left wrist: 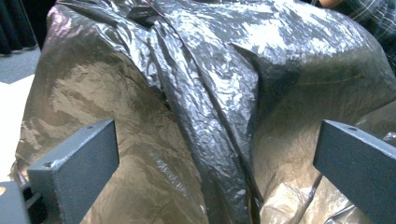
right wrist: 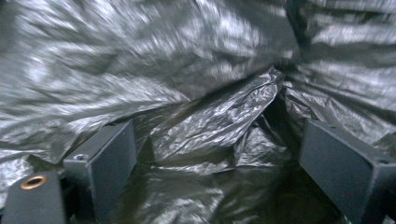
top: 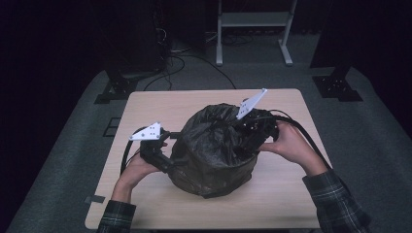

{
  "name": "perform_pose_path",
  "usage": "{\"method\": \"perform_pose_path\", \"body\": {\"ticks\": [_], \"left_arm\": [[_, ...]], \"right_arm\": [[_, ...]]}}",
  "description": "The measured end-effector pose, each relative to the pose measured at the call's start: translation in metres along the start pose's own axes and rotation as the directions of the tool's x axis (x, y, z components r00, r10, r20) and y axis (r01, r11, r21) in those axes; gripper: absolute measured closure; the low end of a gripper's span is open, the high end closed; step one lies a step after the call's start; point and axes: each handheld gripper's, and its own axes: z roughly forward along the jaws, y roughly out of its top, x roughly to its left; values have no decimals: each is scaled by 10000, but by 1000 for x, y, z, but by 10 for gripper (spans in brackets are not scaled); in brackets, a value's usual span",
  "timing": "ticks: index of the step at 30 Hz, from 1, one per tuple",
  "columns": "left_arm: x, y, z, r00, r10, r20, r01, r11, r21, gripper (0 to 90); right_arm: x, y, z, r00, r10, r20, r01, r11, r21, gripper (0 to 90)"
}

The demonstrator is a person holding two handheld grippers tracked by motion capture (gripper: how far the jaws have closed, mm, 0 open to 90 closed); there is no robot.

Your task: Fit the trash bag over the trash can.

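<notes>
the black bin bag (top: 214, 150) sits mid-table; the left gripper (top: 167, 162) gapes at its side, the right gripper (top: 252, 127) wide inside its mouth, neither gripping.

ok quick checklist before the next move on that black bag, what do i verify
1. Left gripper open: ok, its jaws stand wide apart, facing the bag's outer wall.
2. Right gripper open: ok, jaws apart, pointing down into the bag's mouth.
3. Film between the left jaws: not ok, the wall lies ahead of them, nothing pinched.
4. Film between the right jaws: cannot tell, a crumpled fold sits between them but contact is unclear.
5. Black bag seated on the table: ok, it stands near the middle, away from the edges.
6. What is under the bag: cannot tell, the film hides it.
</notes>
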Motion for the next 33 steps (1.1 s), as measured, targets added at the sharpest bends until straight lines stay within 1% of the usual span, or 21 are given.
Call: {"method": "perform_pose_path", "body": {"ticks": [3,5,6,8,9,10,12,13,14,17,20,21,23,24,26,27,28,30,31,33], "left_arm": [[0,0,2,10000,-8,61,7,10000,17,0],[0,-1,3,10000,0,96,0,10000,53,0],[-1,-1,4,9999,0,115,-1,10000,59,0],[-1,-1,5,9999,0,138,-2,10000,99,0],[-1,-1,5,9999,0,138,-2,10000,99,0],[0,-1,7,9998,33,183,-36,9999,143,0],[0,-1,8,9998,32,197,-36,9998,182,0],[0,-2,9,9998,34,209,-39,9998,204,0],[-1,-2,9,9998,12,211,-16,9998,201,0],[-1,-2,10,9997,21,261,-26,9998,211,0],[-1,-2,10,9997,38,259,-44,9998,213,0],[-1,-2,10,9997,40,248,-45,9998,212,0],[-1,-1,9,9997,45,234,-49,9998,177,0],[-1,-1,8,9997,8,230,-11,9999,140,0],[-1,-1,7,9998,3,192,-6,9999,123,0],[-1,-1,7,9998,9,180,-11,9999,110,0],[-1,0,7,9999,14,170,-16,9999,108,0],[-2,0,7,9998,51,180,-52,9999,103,0],[-2,1,7,9998,44,178,-46,10000,86,0],[-2,1,7,9998,39,191,-40,10000,54,0]], "right_arm": [[-4,-1,7,9993,350,-91,-344,9977,581,101],[-5,-1,11,9989,461,-122,-447,9943,968,101],[-6,0,13,9978,589,-319,-547,9914,1188,100],[-7,0,14,9970,674,-379,-617,9888,1357,101],[-7,0,15,9967,727,-370,-662,9859,1538,101],[-7,0,16,9966,756,-335,-676,9784,1954,105],[-6,2,17,9976,638,-284,-553,9703,2355,104],[-5,4,19,9976,653,-231,-570,9630,2635,102],[-3,5,20,9978,641,-173,-562,9538,2950,102],[-1,9,23,9991,401,-139,-318,9246,3795,101],[1,10,25,9994,313,-133,-226,9039,4271,101],[1,10,25,9994,302,-143,-211,9021,4311,102],[1,11,24,9989,376,-270,-230,9092,4158,102],[1,11,22,9988,349,-349,-180,9158,4013,102],[3,13,15,9984,405,-405,-233,9330,3590,101],[3,15,10,9985,404,-381,-253,9414,3364,101],[4,18,5,9988,397,-283,-292,9525,3033,101],[2,23,-2,9995,308,-27,-290,9648,2614,101],[1,26,-5,9995,325,35,-324,9728,2294,101],[-2,32,-8,9997,243,71,-251,9851,1699,101]]}}
